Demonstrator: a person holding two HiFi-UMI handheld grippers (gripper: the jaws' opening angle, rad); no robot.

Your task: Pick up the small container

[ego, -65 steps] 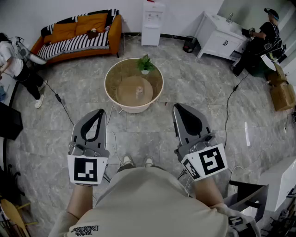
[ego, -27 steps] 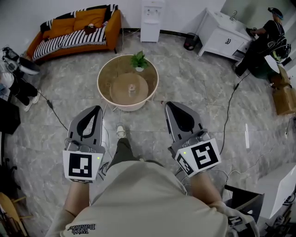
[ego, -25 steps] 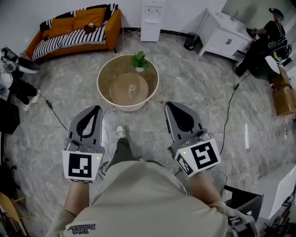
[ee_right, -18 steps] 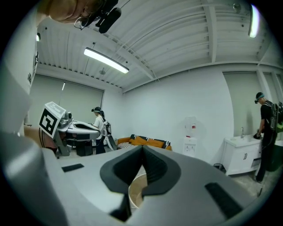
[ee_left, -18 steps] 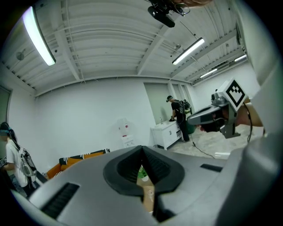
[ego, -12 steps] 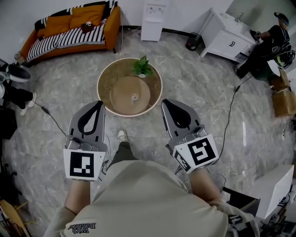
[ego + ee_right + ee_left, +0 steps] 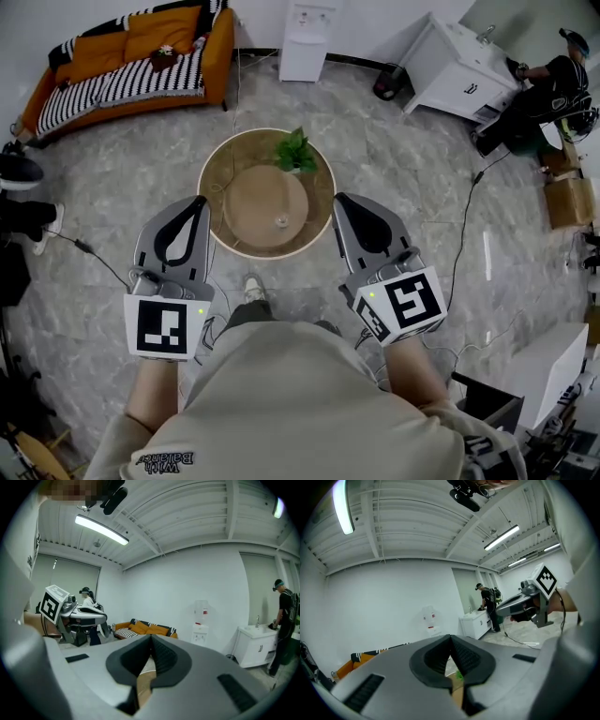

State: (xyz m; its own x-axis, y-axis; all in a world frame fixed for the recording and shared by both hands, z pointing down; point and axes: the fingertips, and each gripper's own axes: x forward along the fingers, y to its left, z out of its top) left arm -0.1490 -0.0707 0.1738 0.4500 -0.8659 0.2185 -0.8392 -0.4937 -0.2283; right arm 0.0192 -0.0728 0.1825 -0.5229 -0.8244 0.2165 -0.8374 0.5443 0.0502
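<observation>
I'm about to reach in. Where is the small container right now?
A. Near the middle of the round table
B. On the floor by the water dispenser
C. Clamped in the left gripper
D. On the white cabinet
A: the small container stands near the middle of the round table, while the left gripper and right gripper are both shut and empty, short of it.

Light: bright, even white indoors.
Source: ceiling tubes (image 7: 344,506) overhead, glaring.
Shadows: faint, soft on the floor (image 7: 394,178).
Edges: fisheye bend everywhere, black corners in both gripper views.
Focus: left gripper (image 7: 451,638) soft close to the lens.
</observation>
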